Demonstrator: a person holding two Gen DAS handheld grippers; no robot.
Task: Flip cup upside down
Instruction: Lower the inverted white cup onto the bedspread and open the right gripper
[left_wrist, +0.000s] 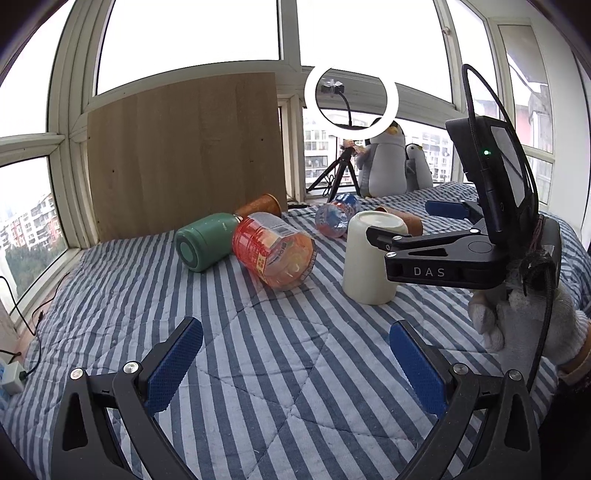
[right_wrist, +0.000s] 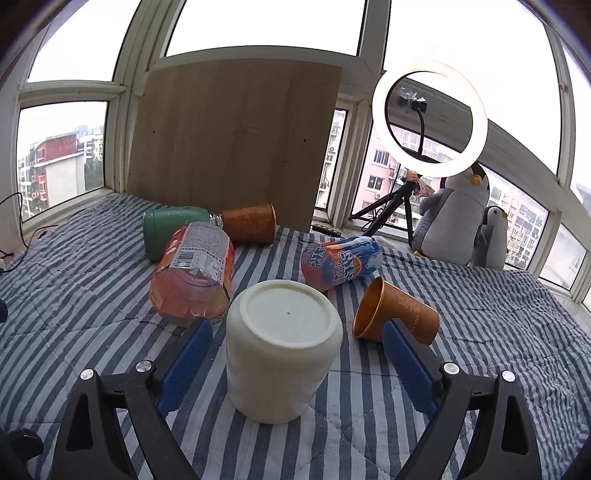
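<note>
My right claw is spread around the cream cup, which stands upside down mid-bed on the striped quilt, pads apart from it. My left claw hangs spread, holding nothing.

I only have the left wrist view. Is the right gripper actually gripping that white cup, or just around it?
Observer: Just around it. The right wrist view shows the right gripper open, with striped cover visible between each blue pad and the white cup.
Operator: What's the brown thing behind the cup?
Observer: A copper cup lying on its side, open mouth towards the right wrist camera.
Operator: Is the white cup fully flipped?
Observer: Yes, its whole flat base faces up.
</note>
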